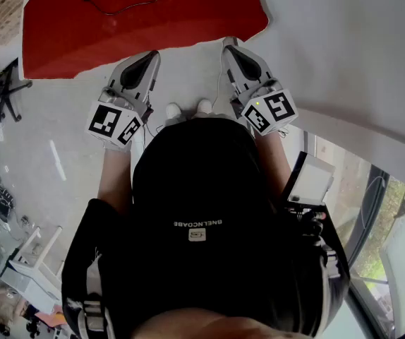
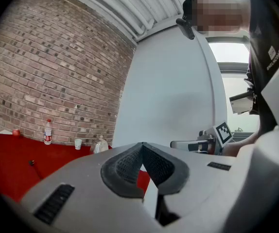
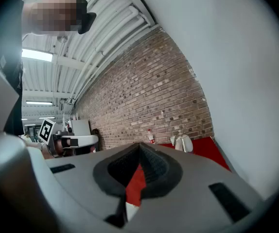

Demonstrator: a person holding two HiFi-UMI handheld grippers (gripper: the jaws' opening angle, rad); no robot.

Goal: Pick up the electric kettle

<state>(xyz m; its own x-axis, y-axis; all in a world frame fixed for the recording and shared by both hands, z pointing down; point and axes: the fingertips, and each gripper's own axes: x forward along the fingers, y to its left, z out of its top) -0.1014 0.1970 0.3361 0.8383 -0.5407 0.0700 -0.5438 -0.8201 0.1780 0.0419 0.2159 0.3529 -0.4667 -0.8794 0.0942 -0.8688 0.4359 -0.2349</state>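
Kettle [image 2: 99,144] sits way over there, pale and upright on the far side of the red surface [image 1: 118,27], close against the brick wall [image 2: 47,72], and nothing of mine is anywhere near it. A small cup [image 2: 78,143] stands just to its left and a water bottle [image 2: 47,131] further left again, while a thin dark cable [image 1: 125,6] snakes across the red nearer to me. Now my own kit: left tongs [image 1: 151,55] are clenched, pads meeting at the tip with nothing between them, and right tongs [image 1: 229,44] are the same, closed hard on empty air. I've got both held level in front of my body, side by side, over the grey floor [image 1: 188,69] short of the near edge of the red, with my white shoes [image 1: 174,110] between them. So where does that leave the job? By my reckoning, right at the start: no reach made, no grip taken, kettle untouched. Everything's left to do: get across to the far side, open one pair of tongs, set the jaws on the handle, close and lift. Which way that handle faces I can't make out from here; it's too small.
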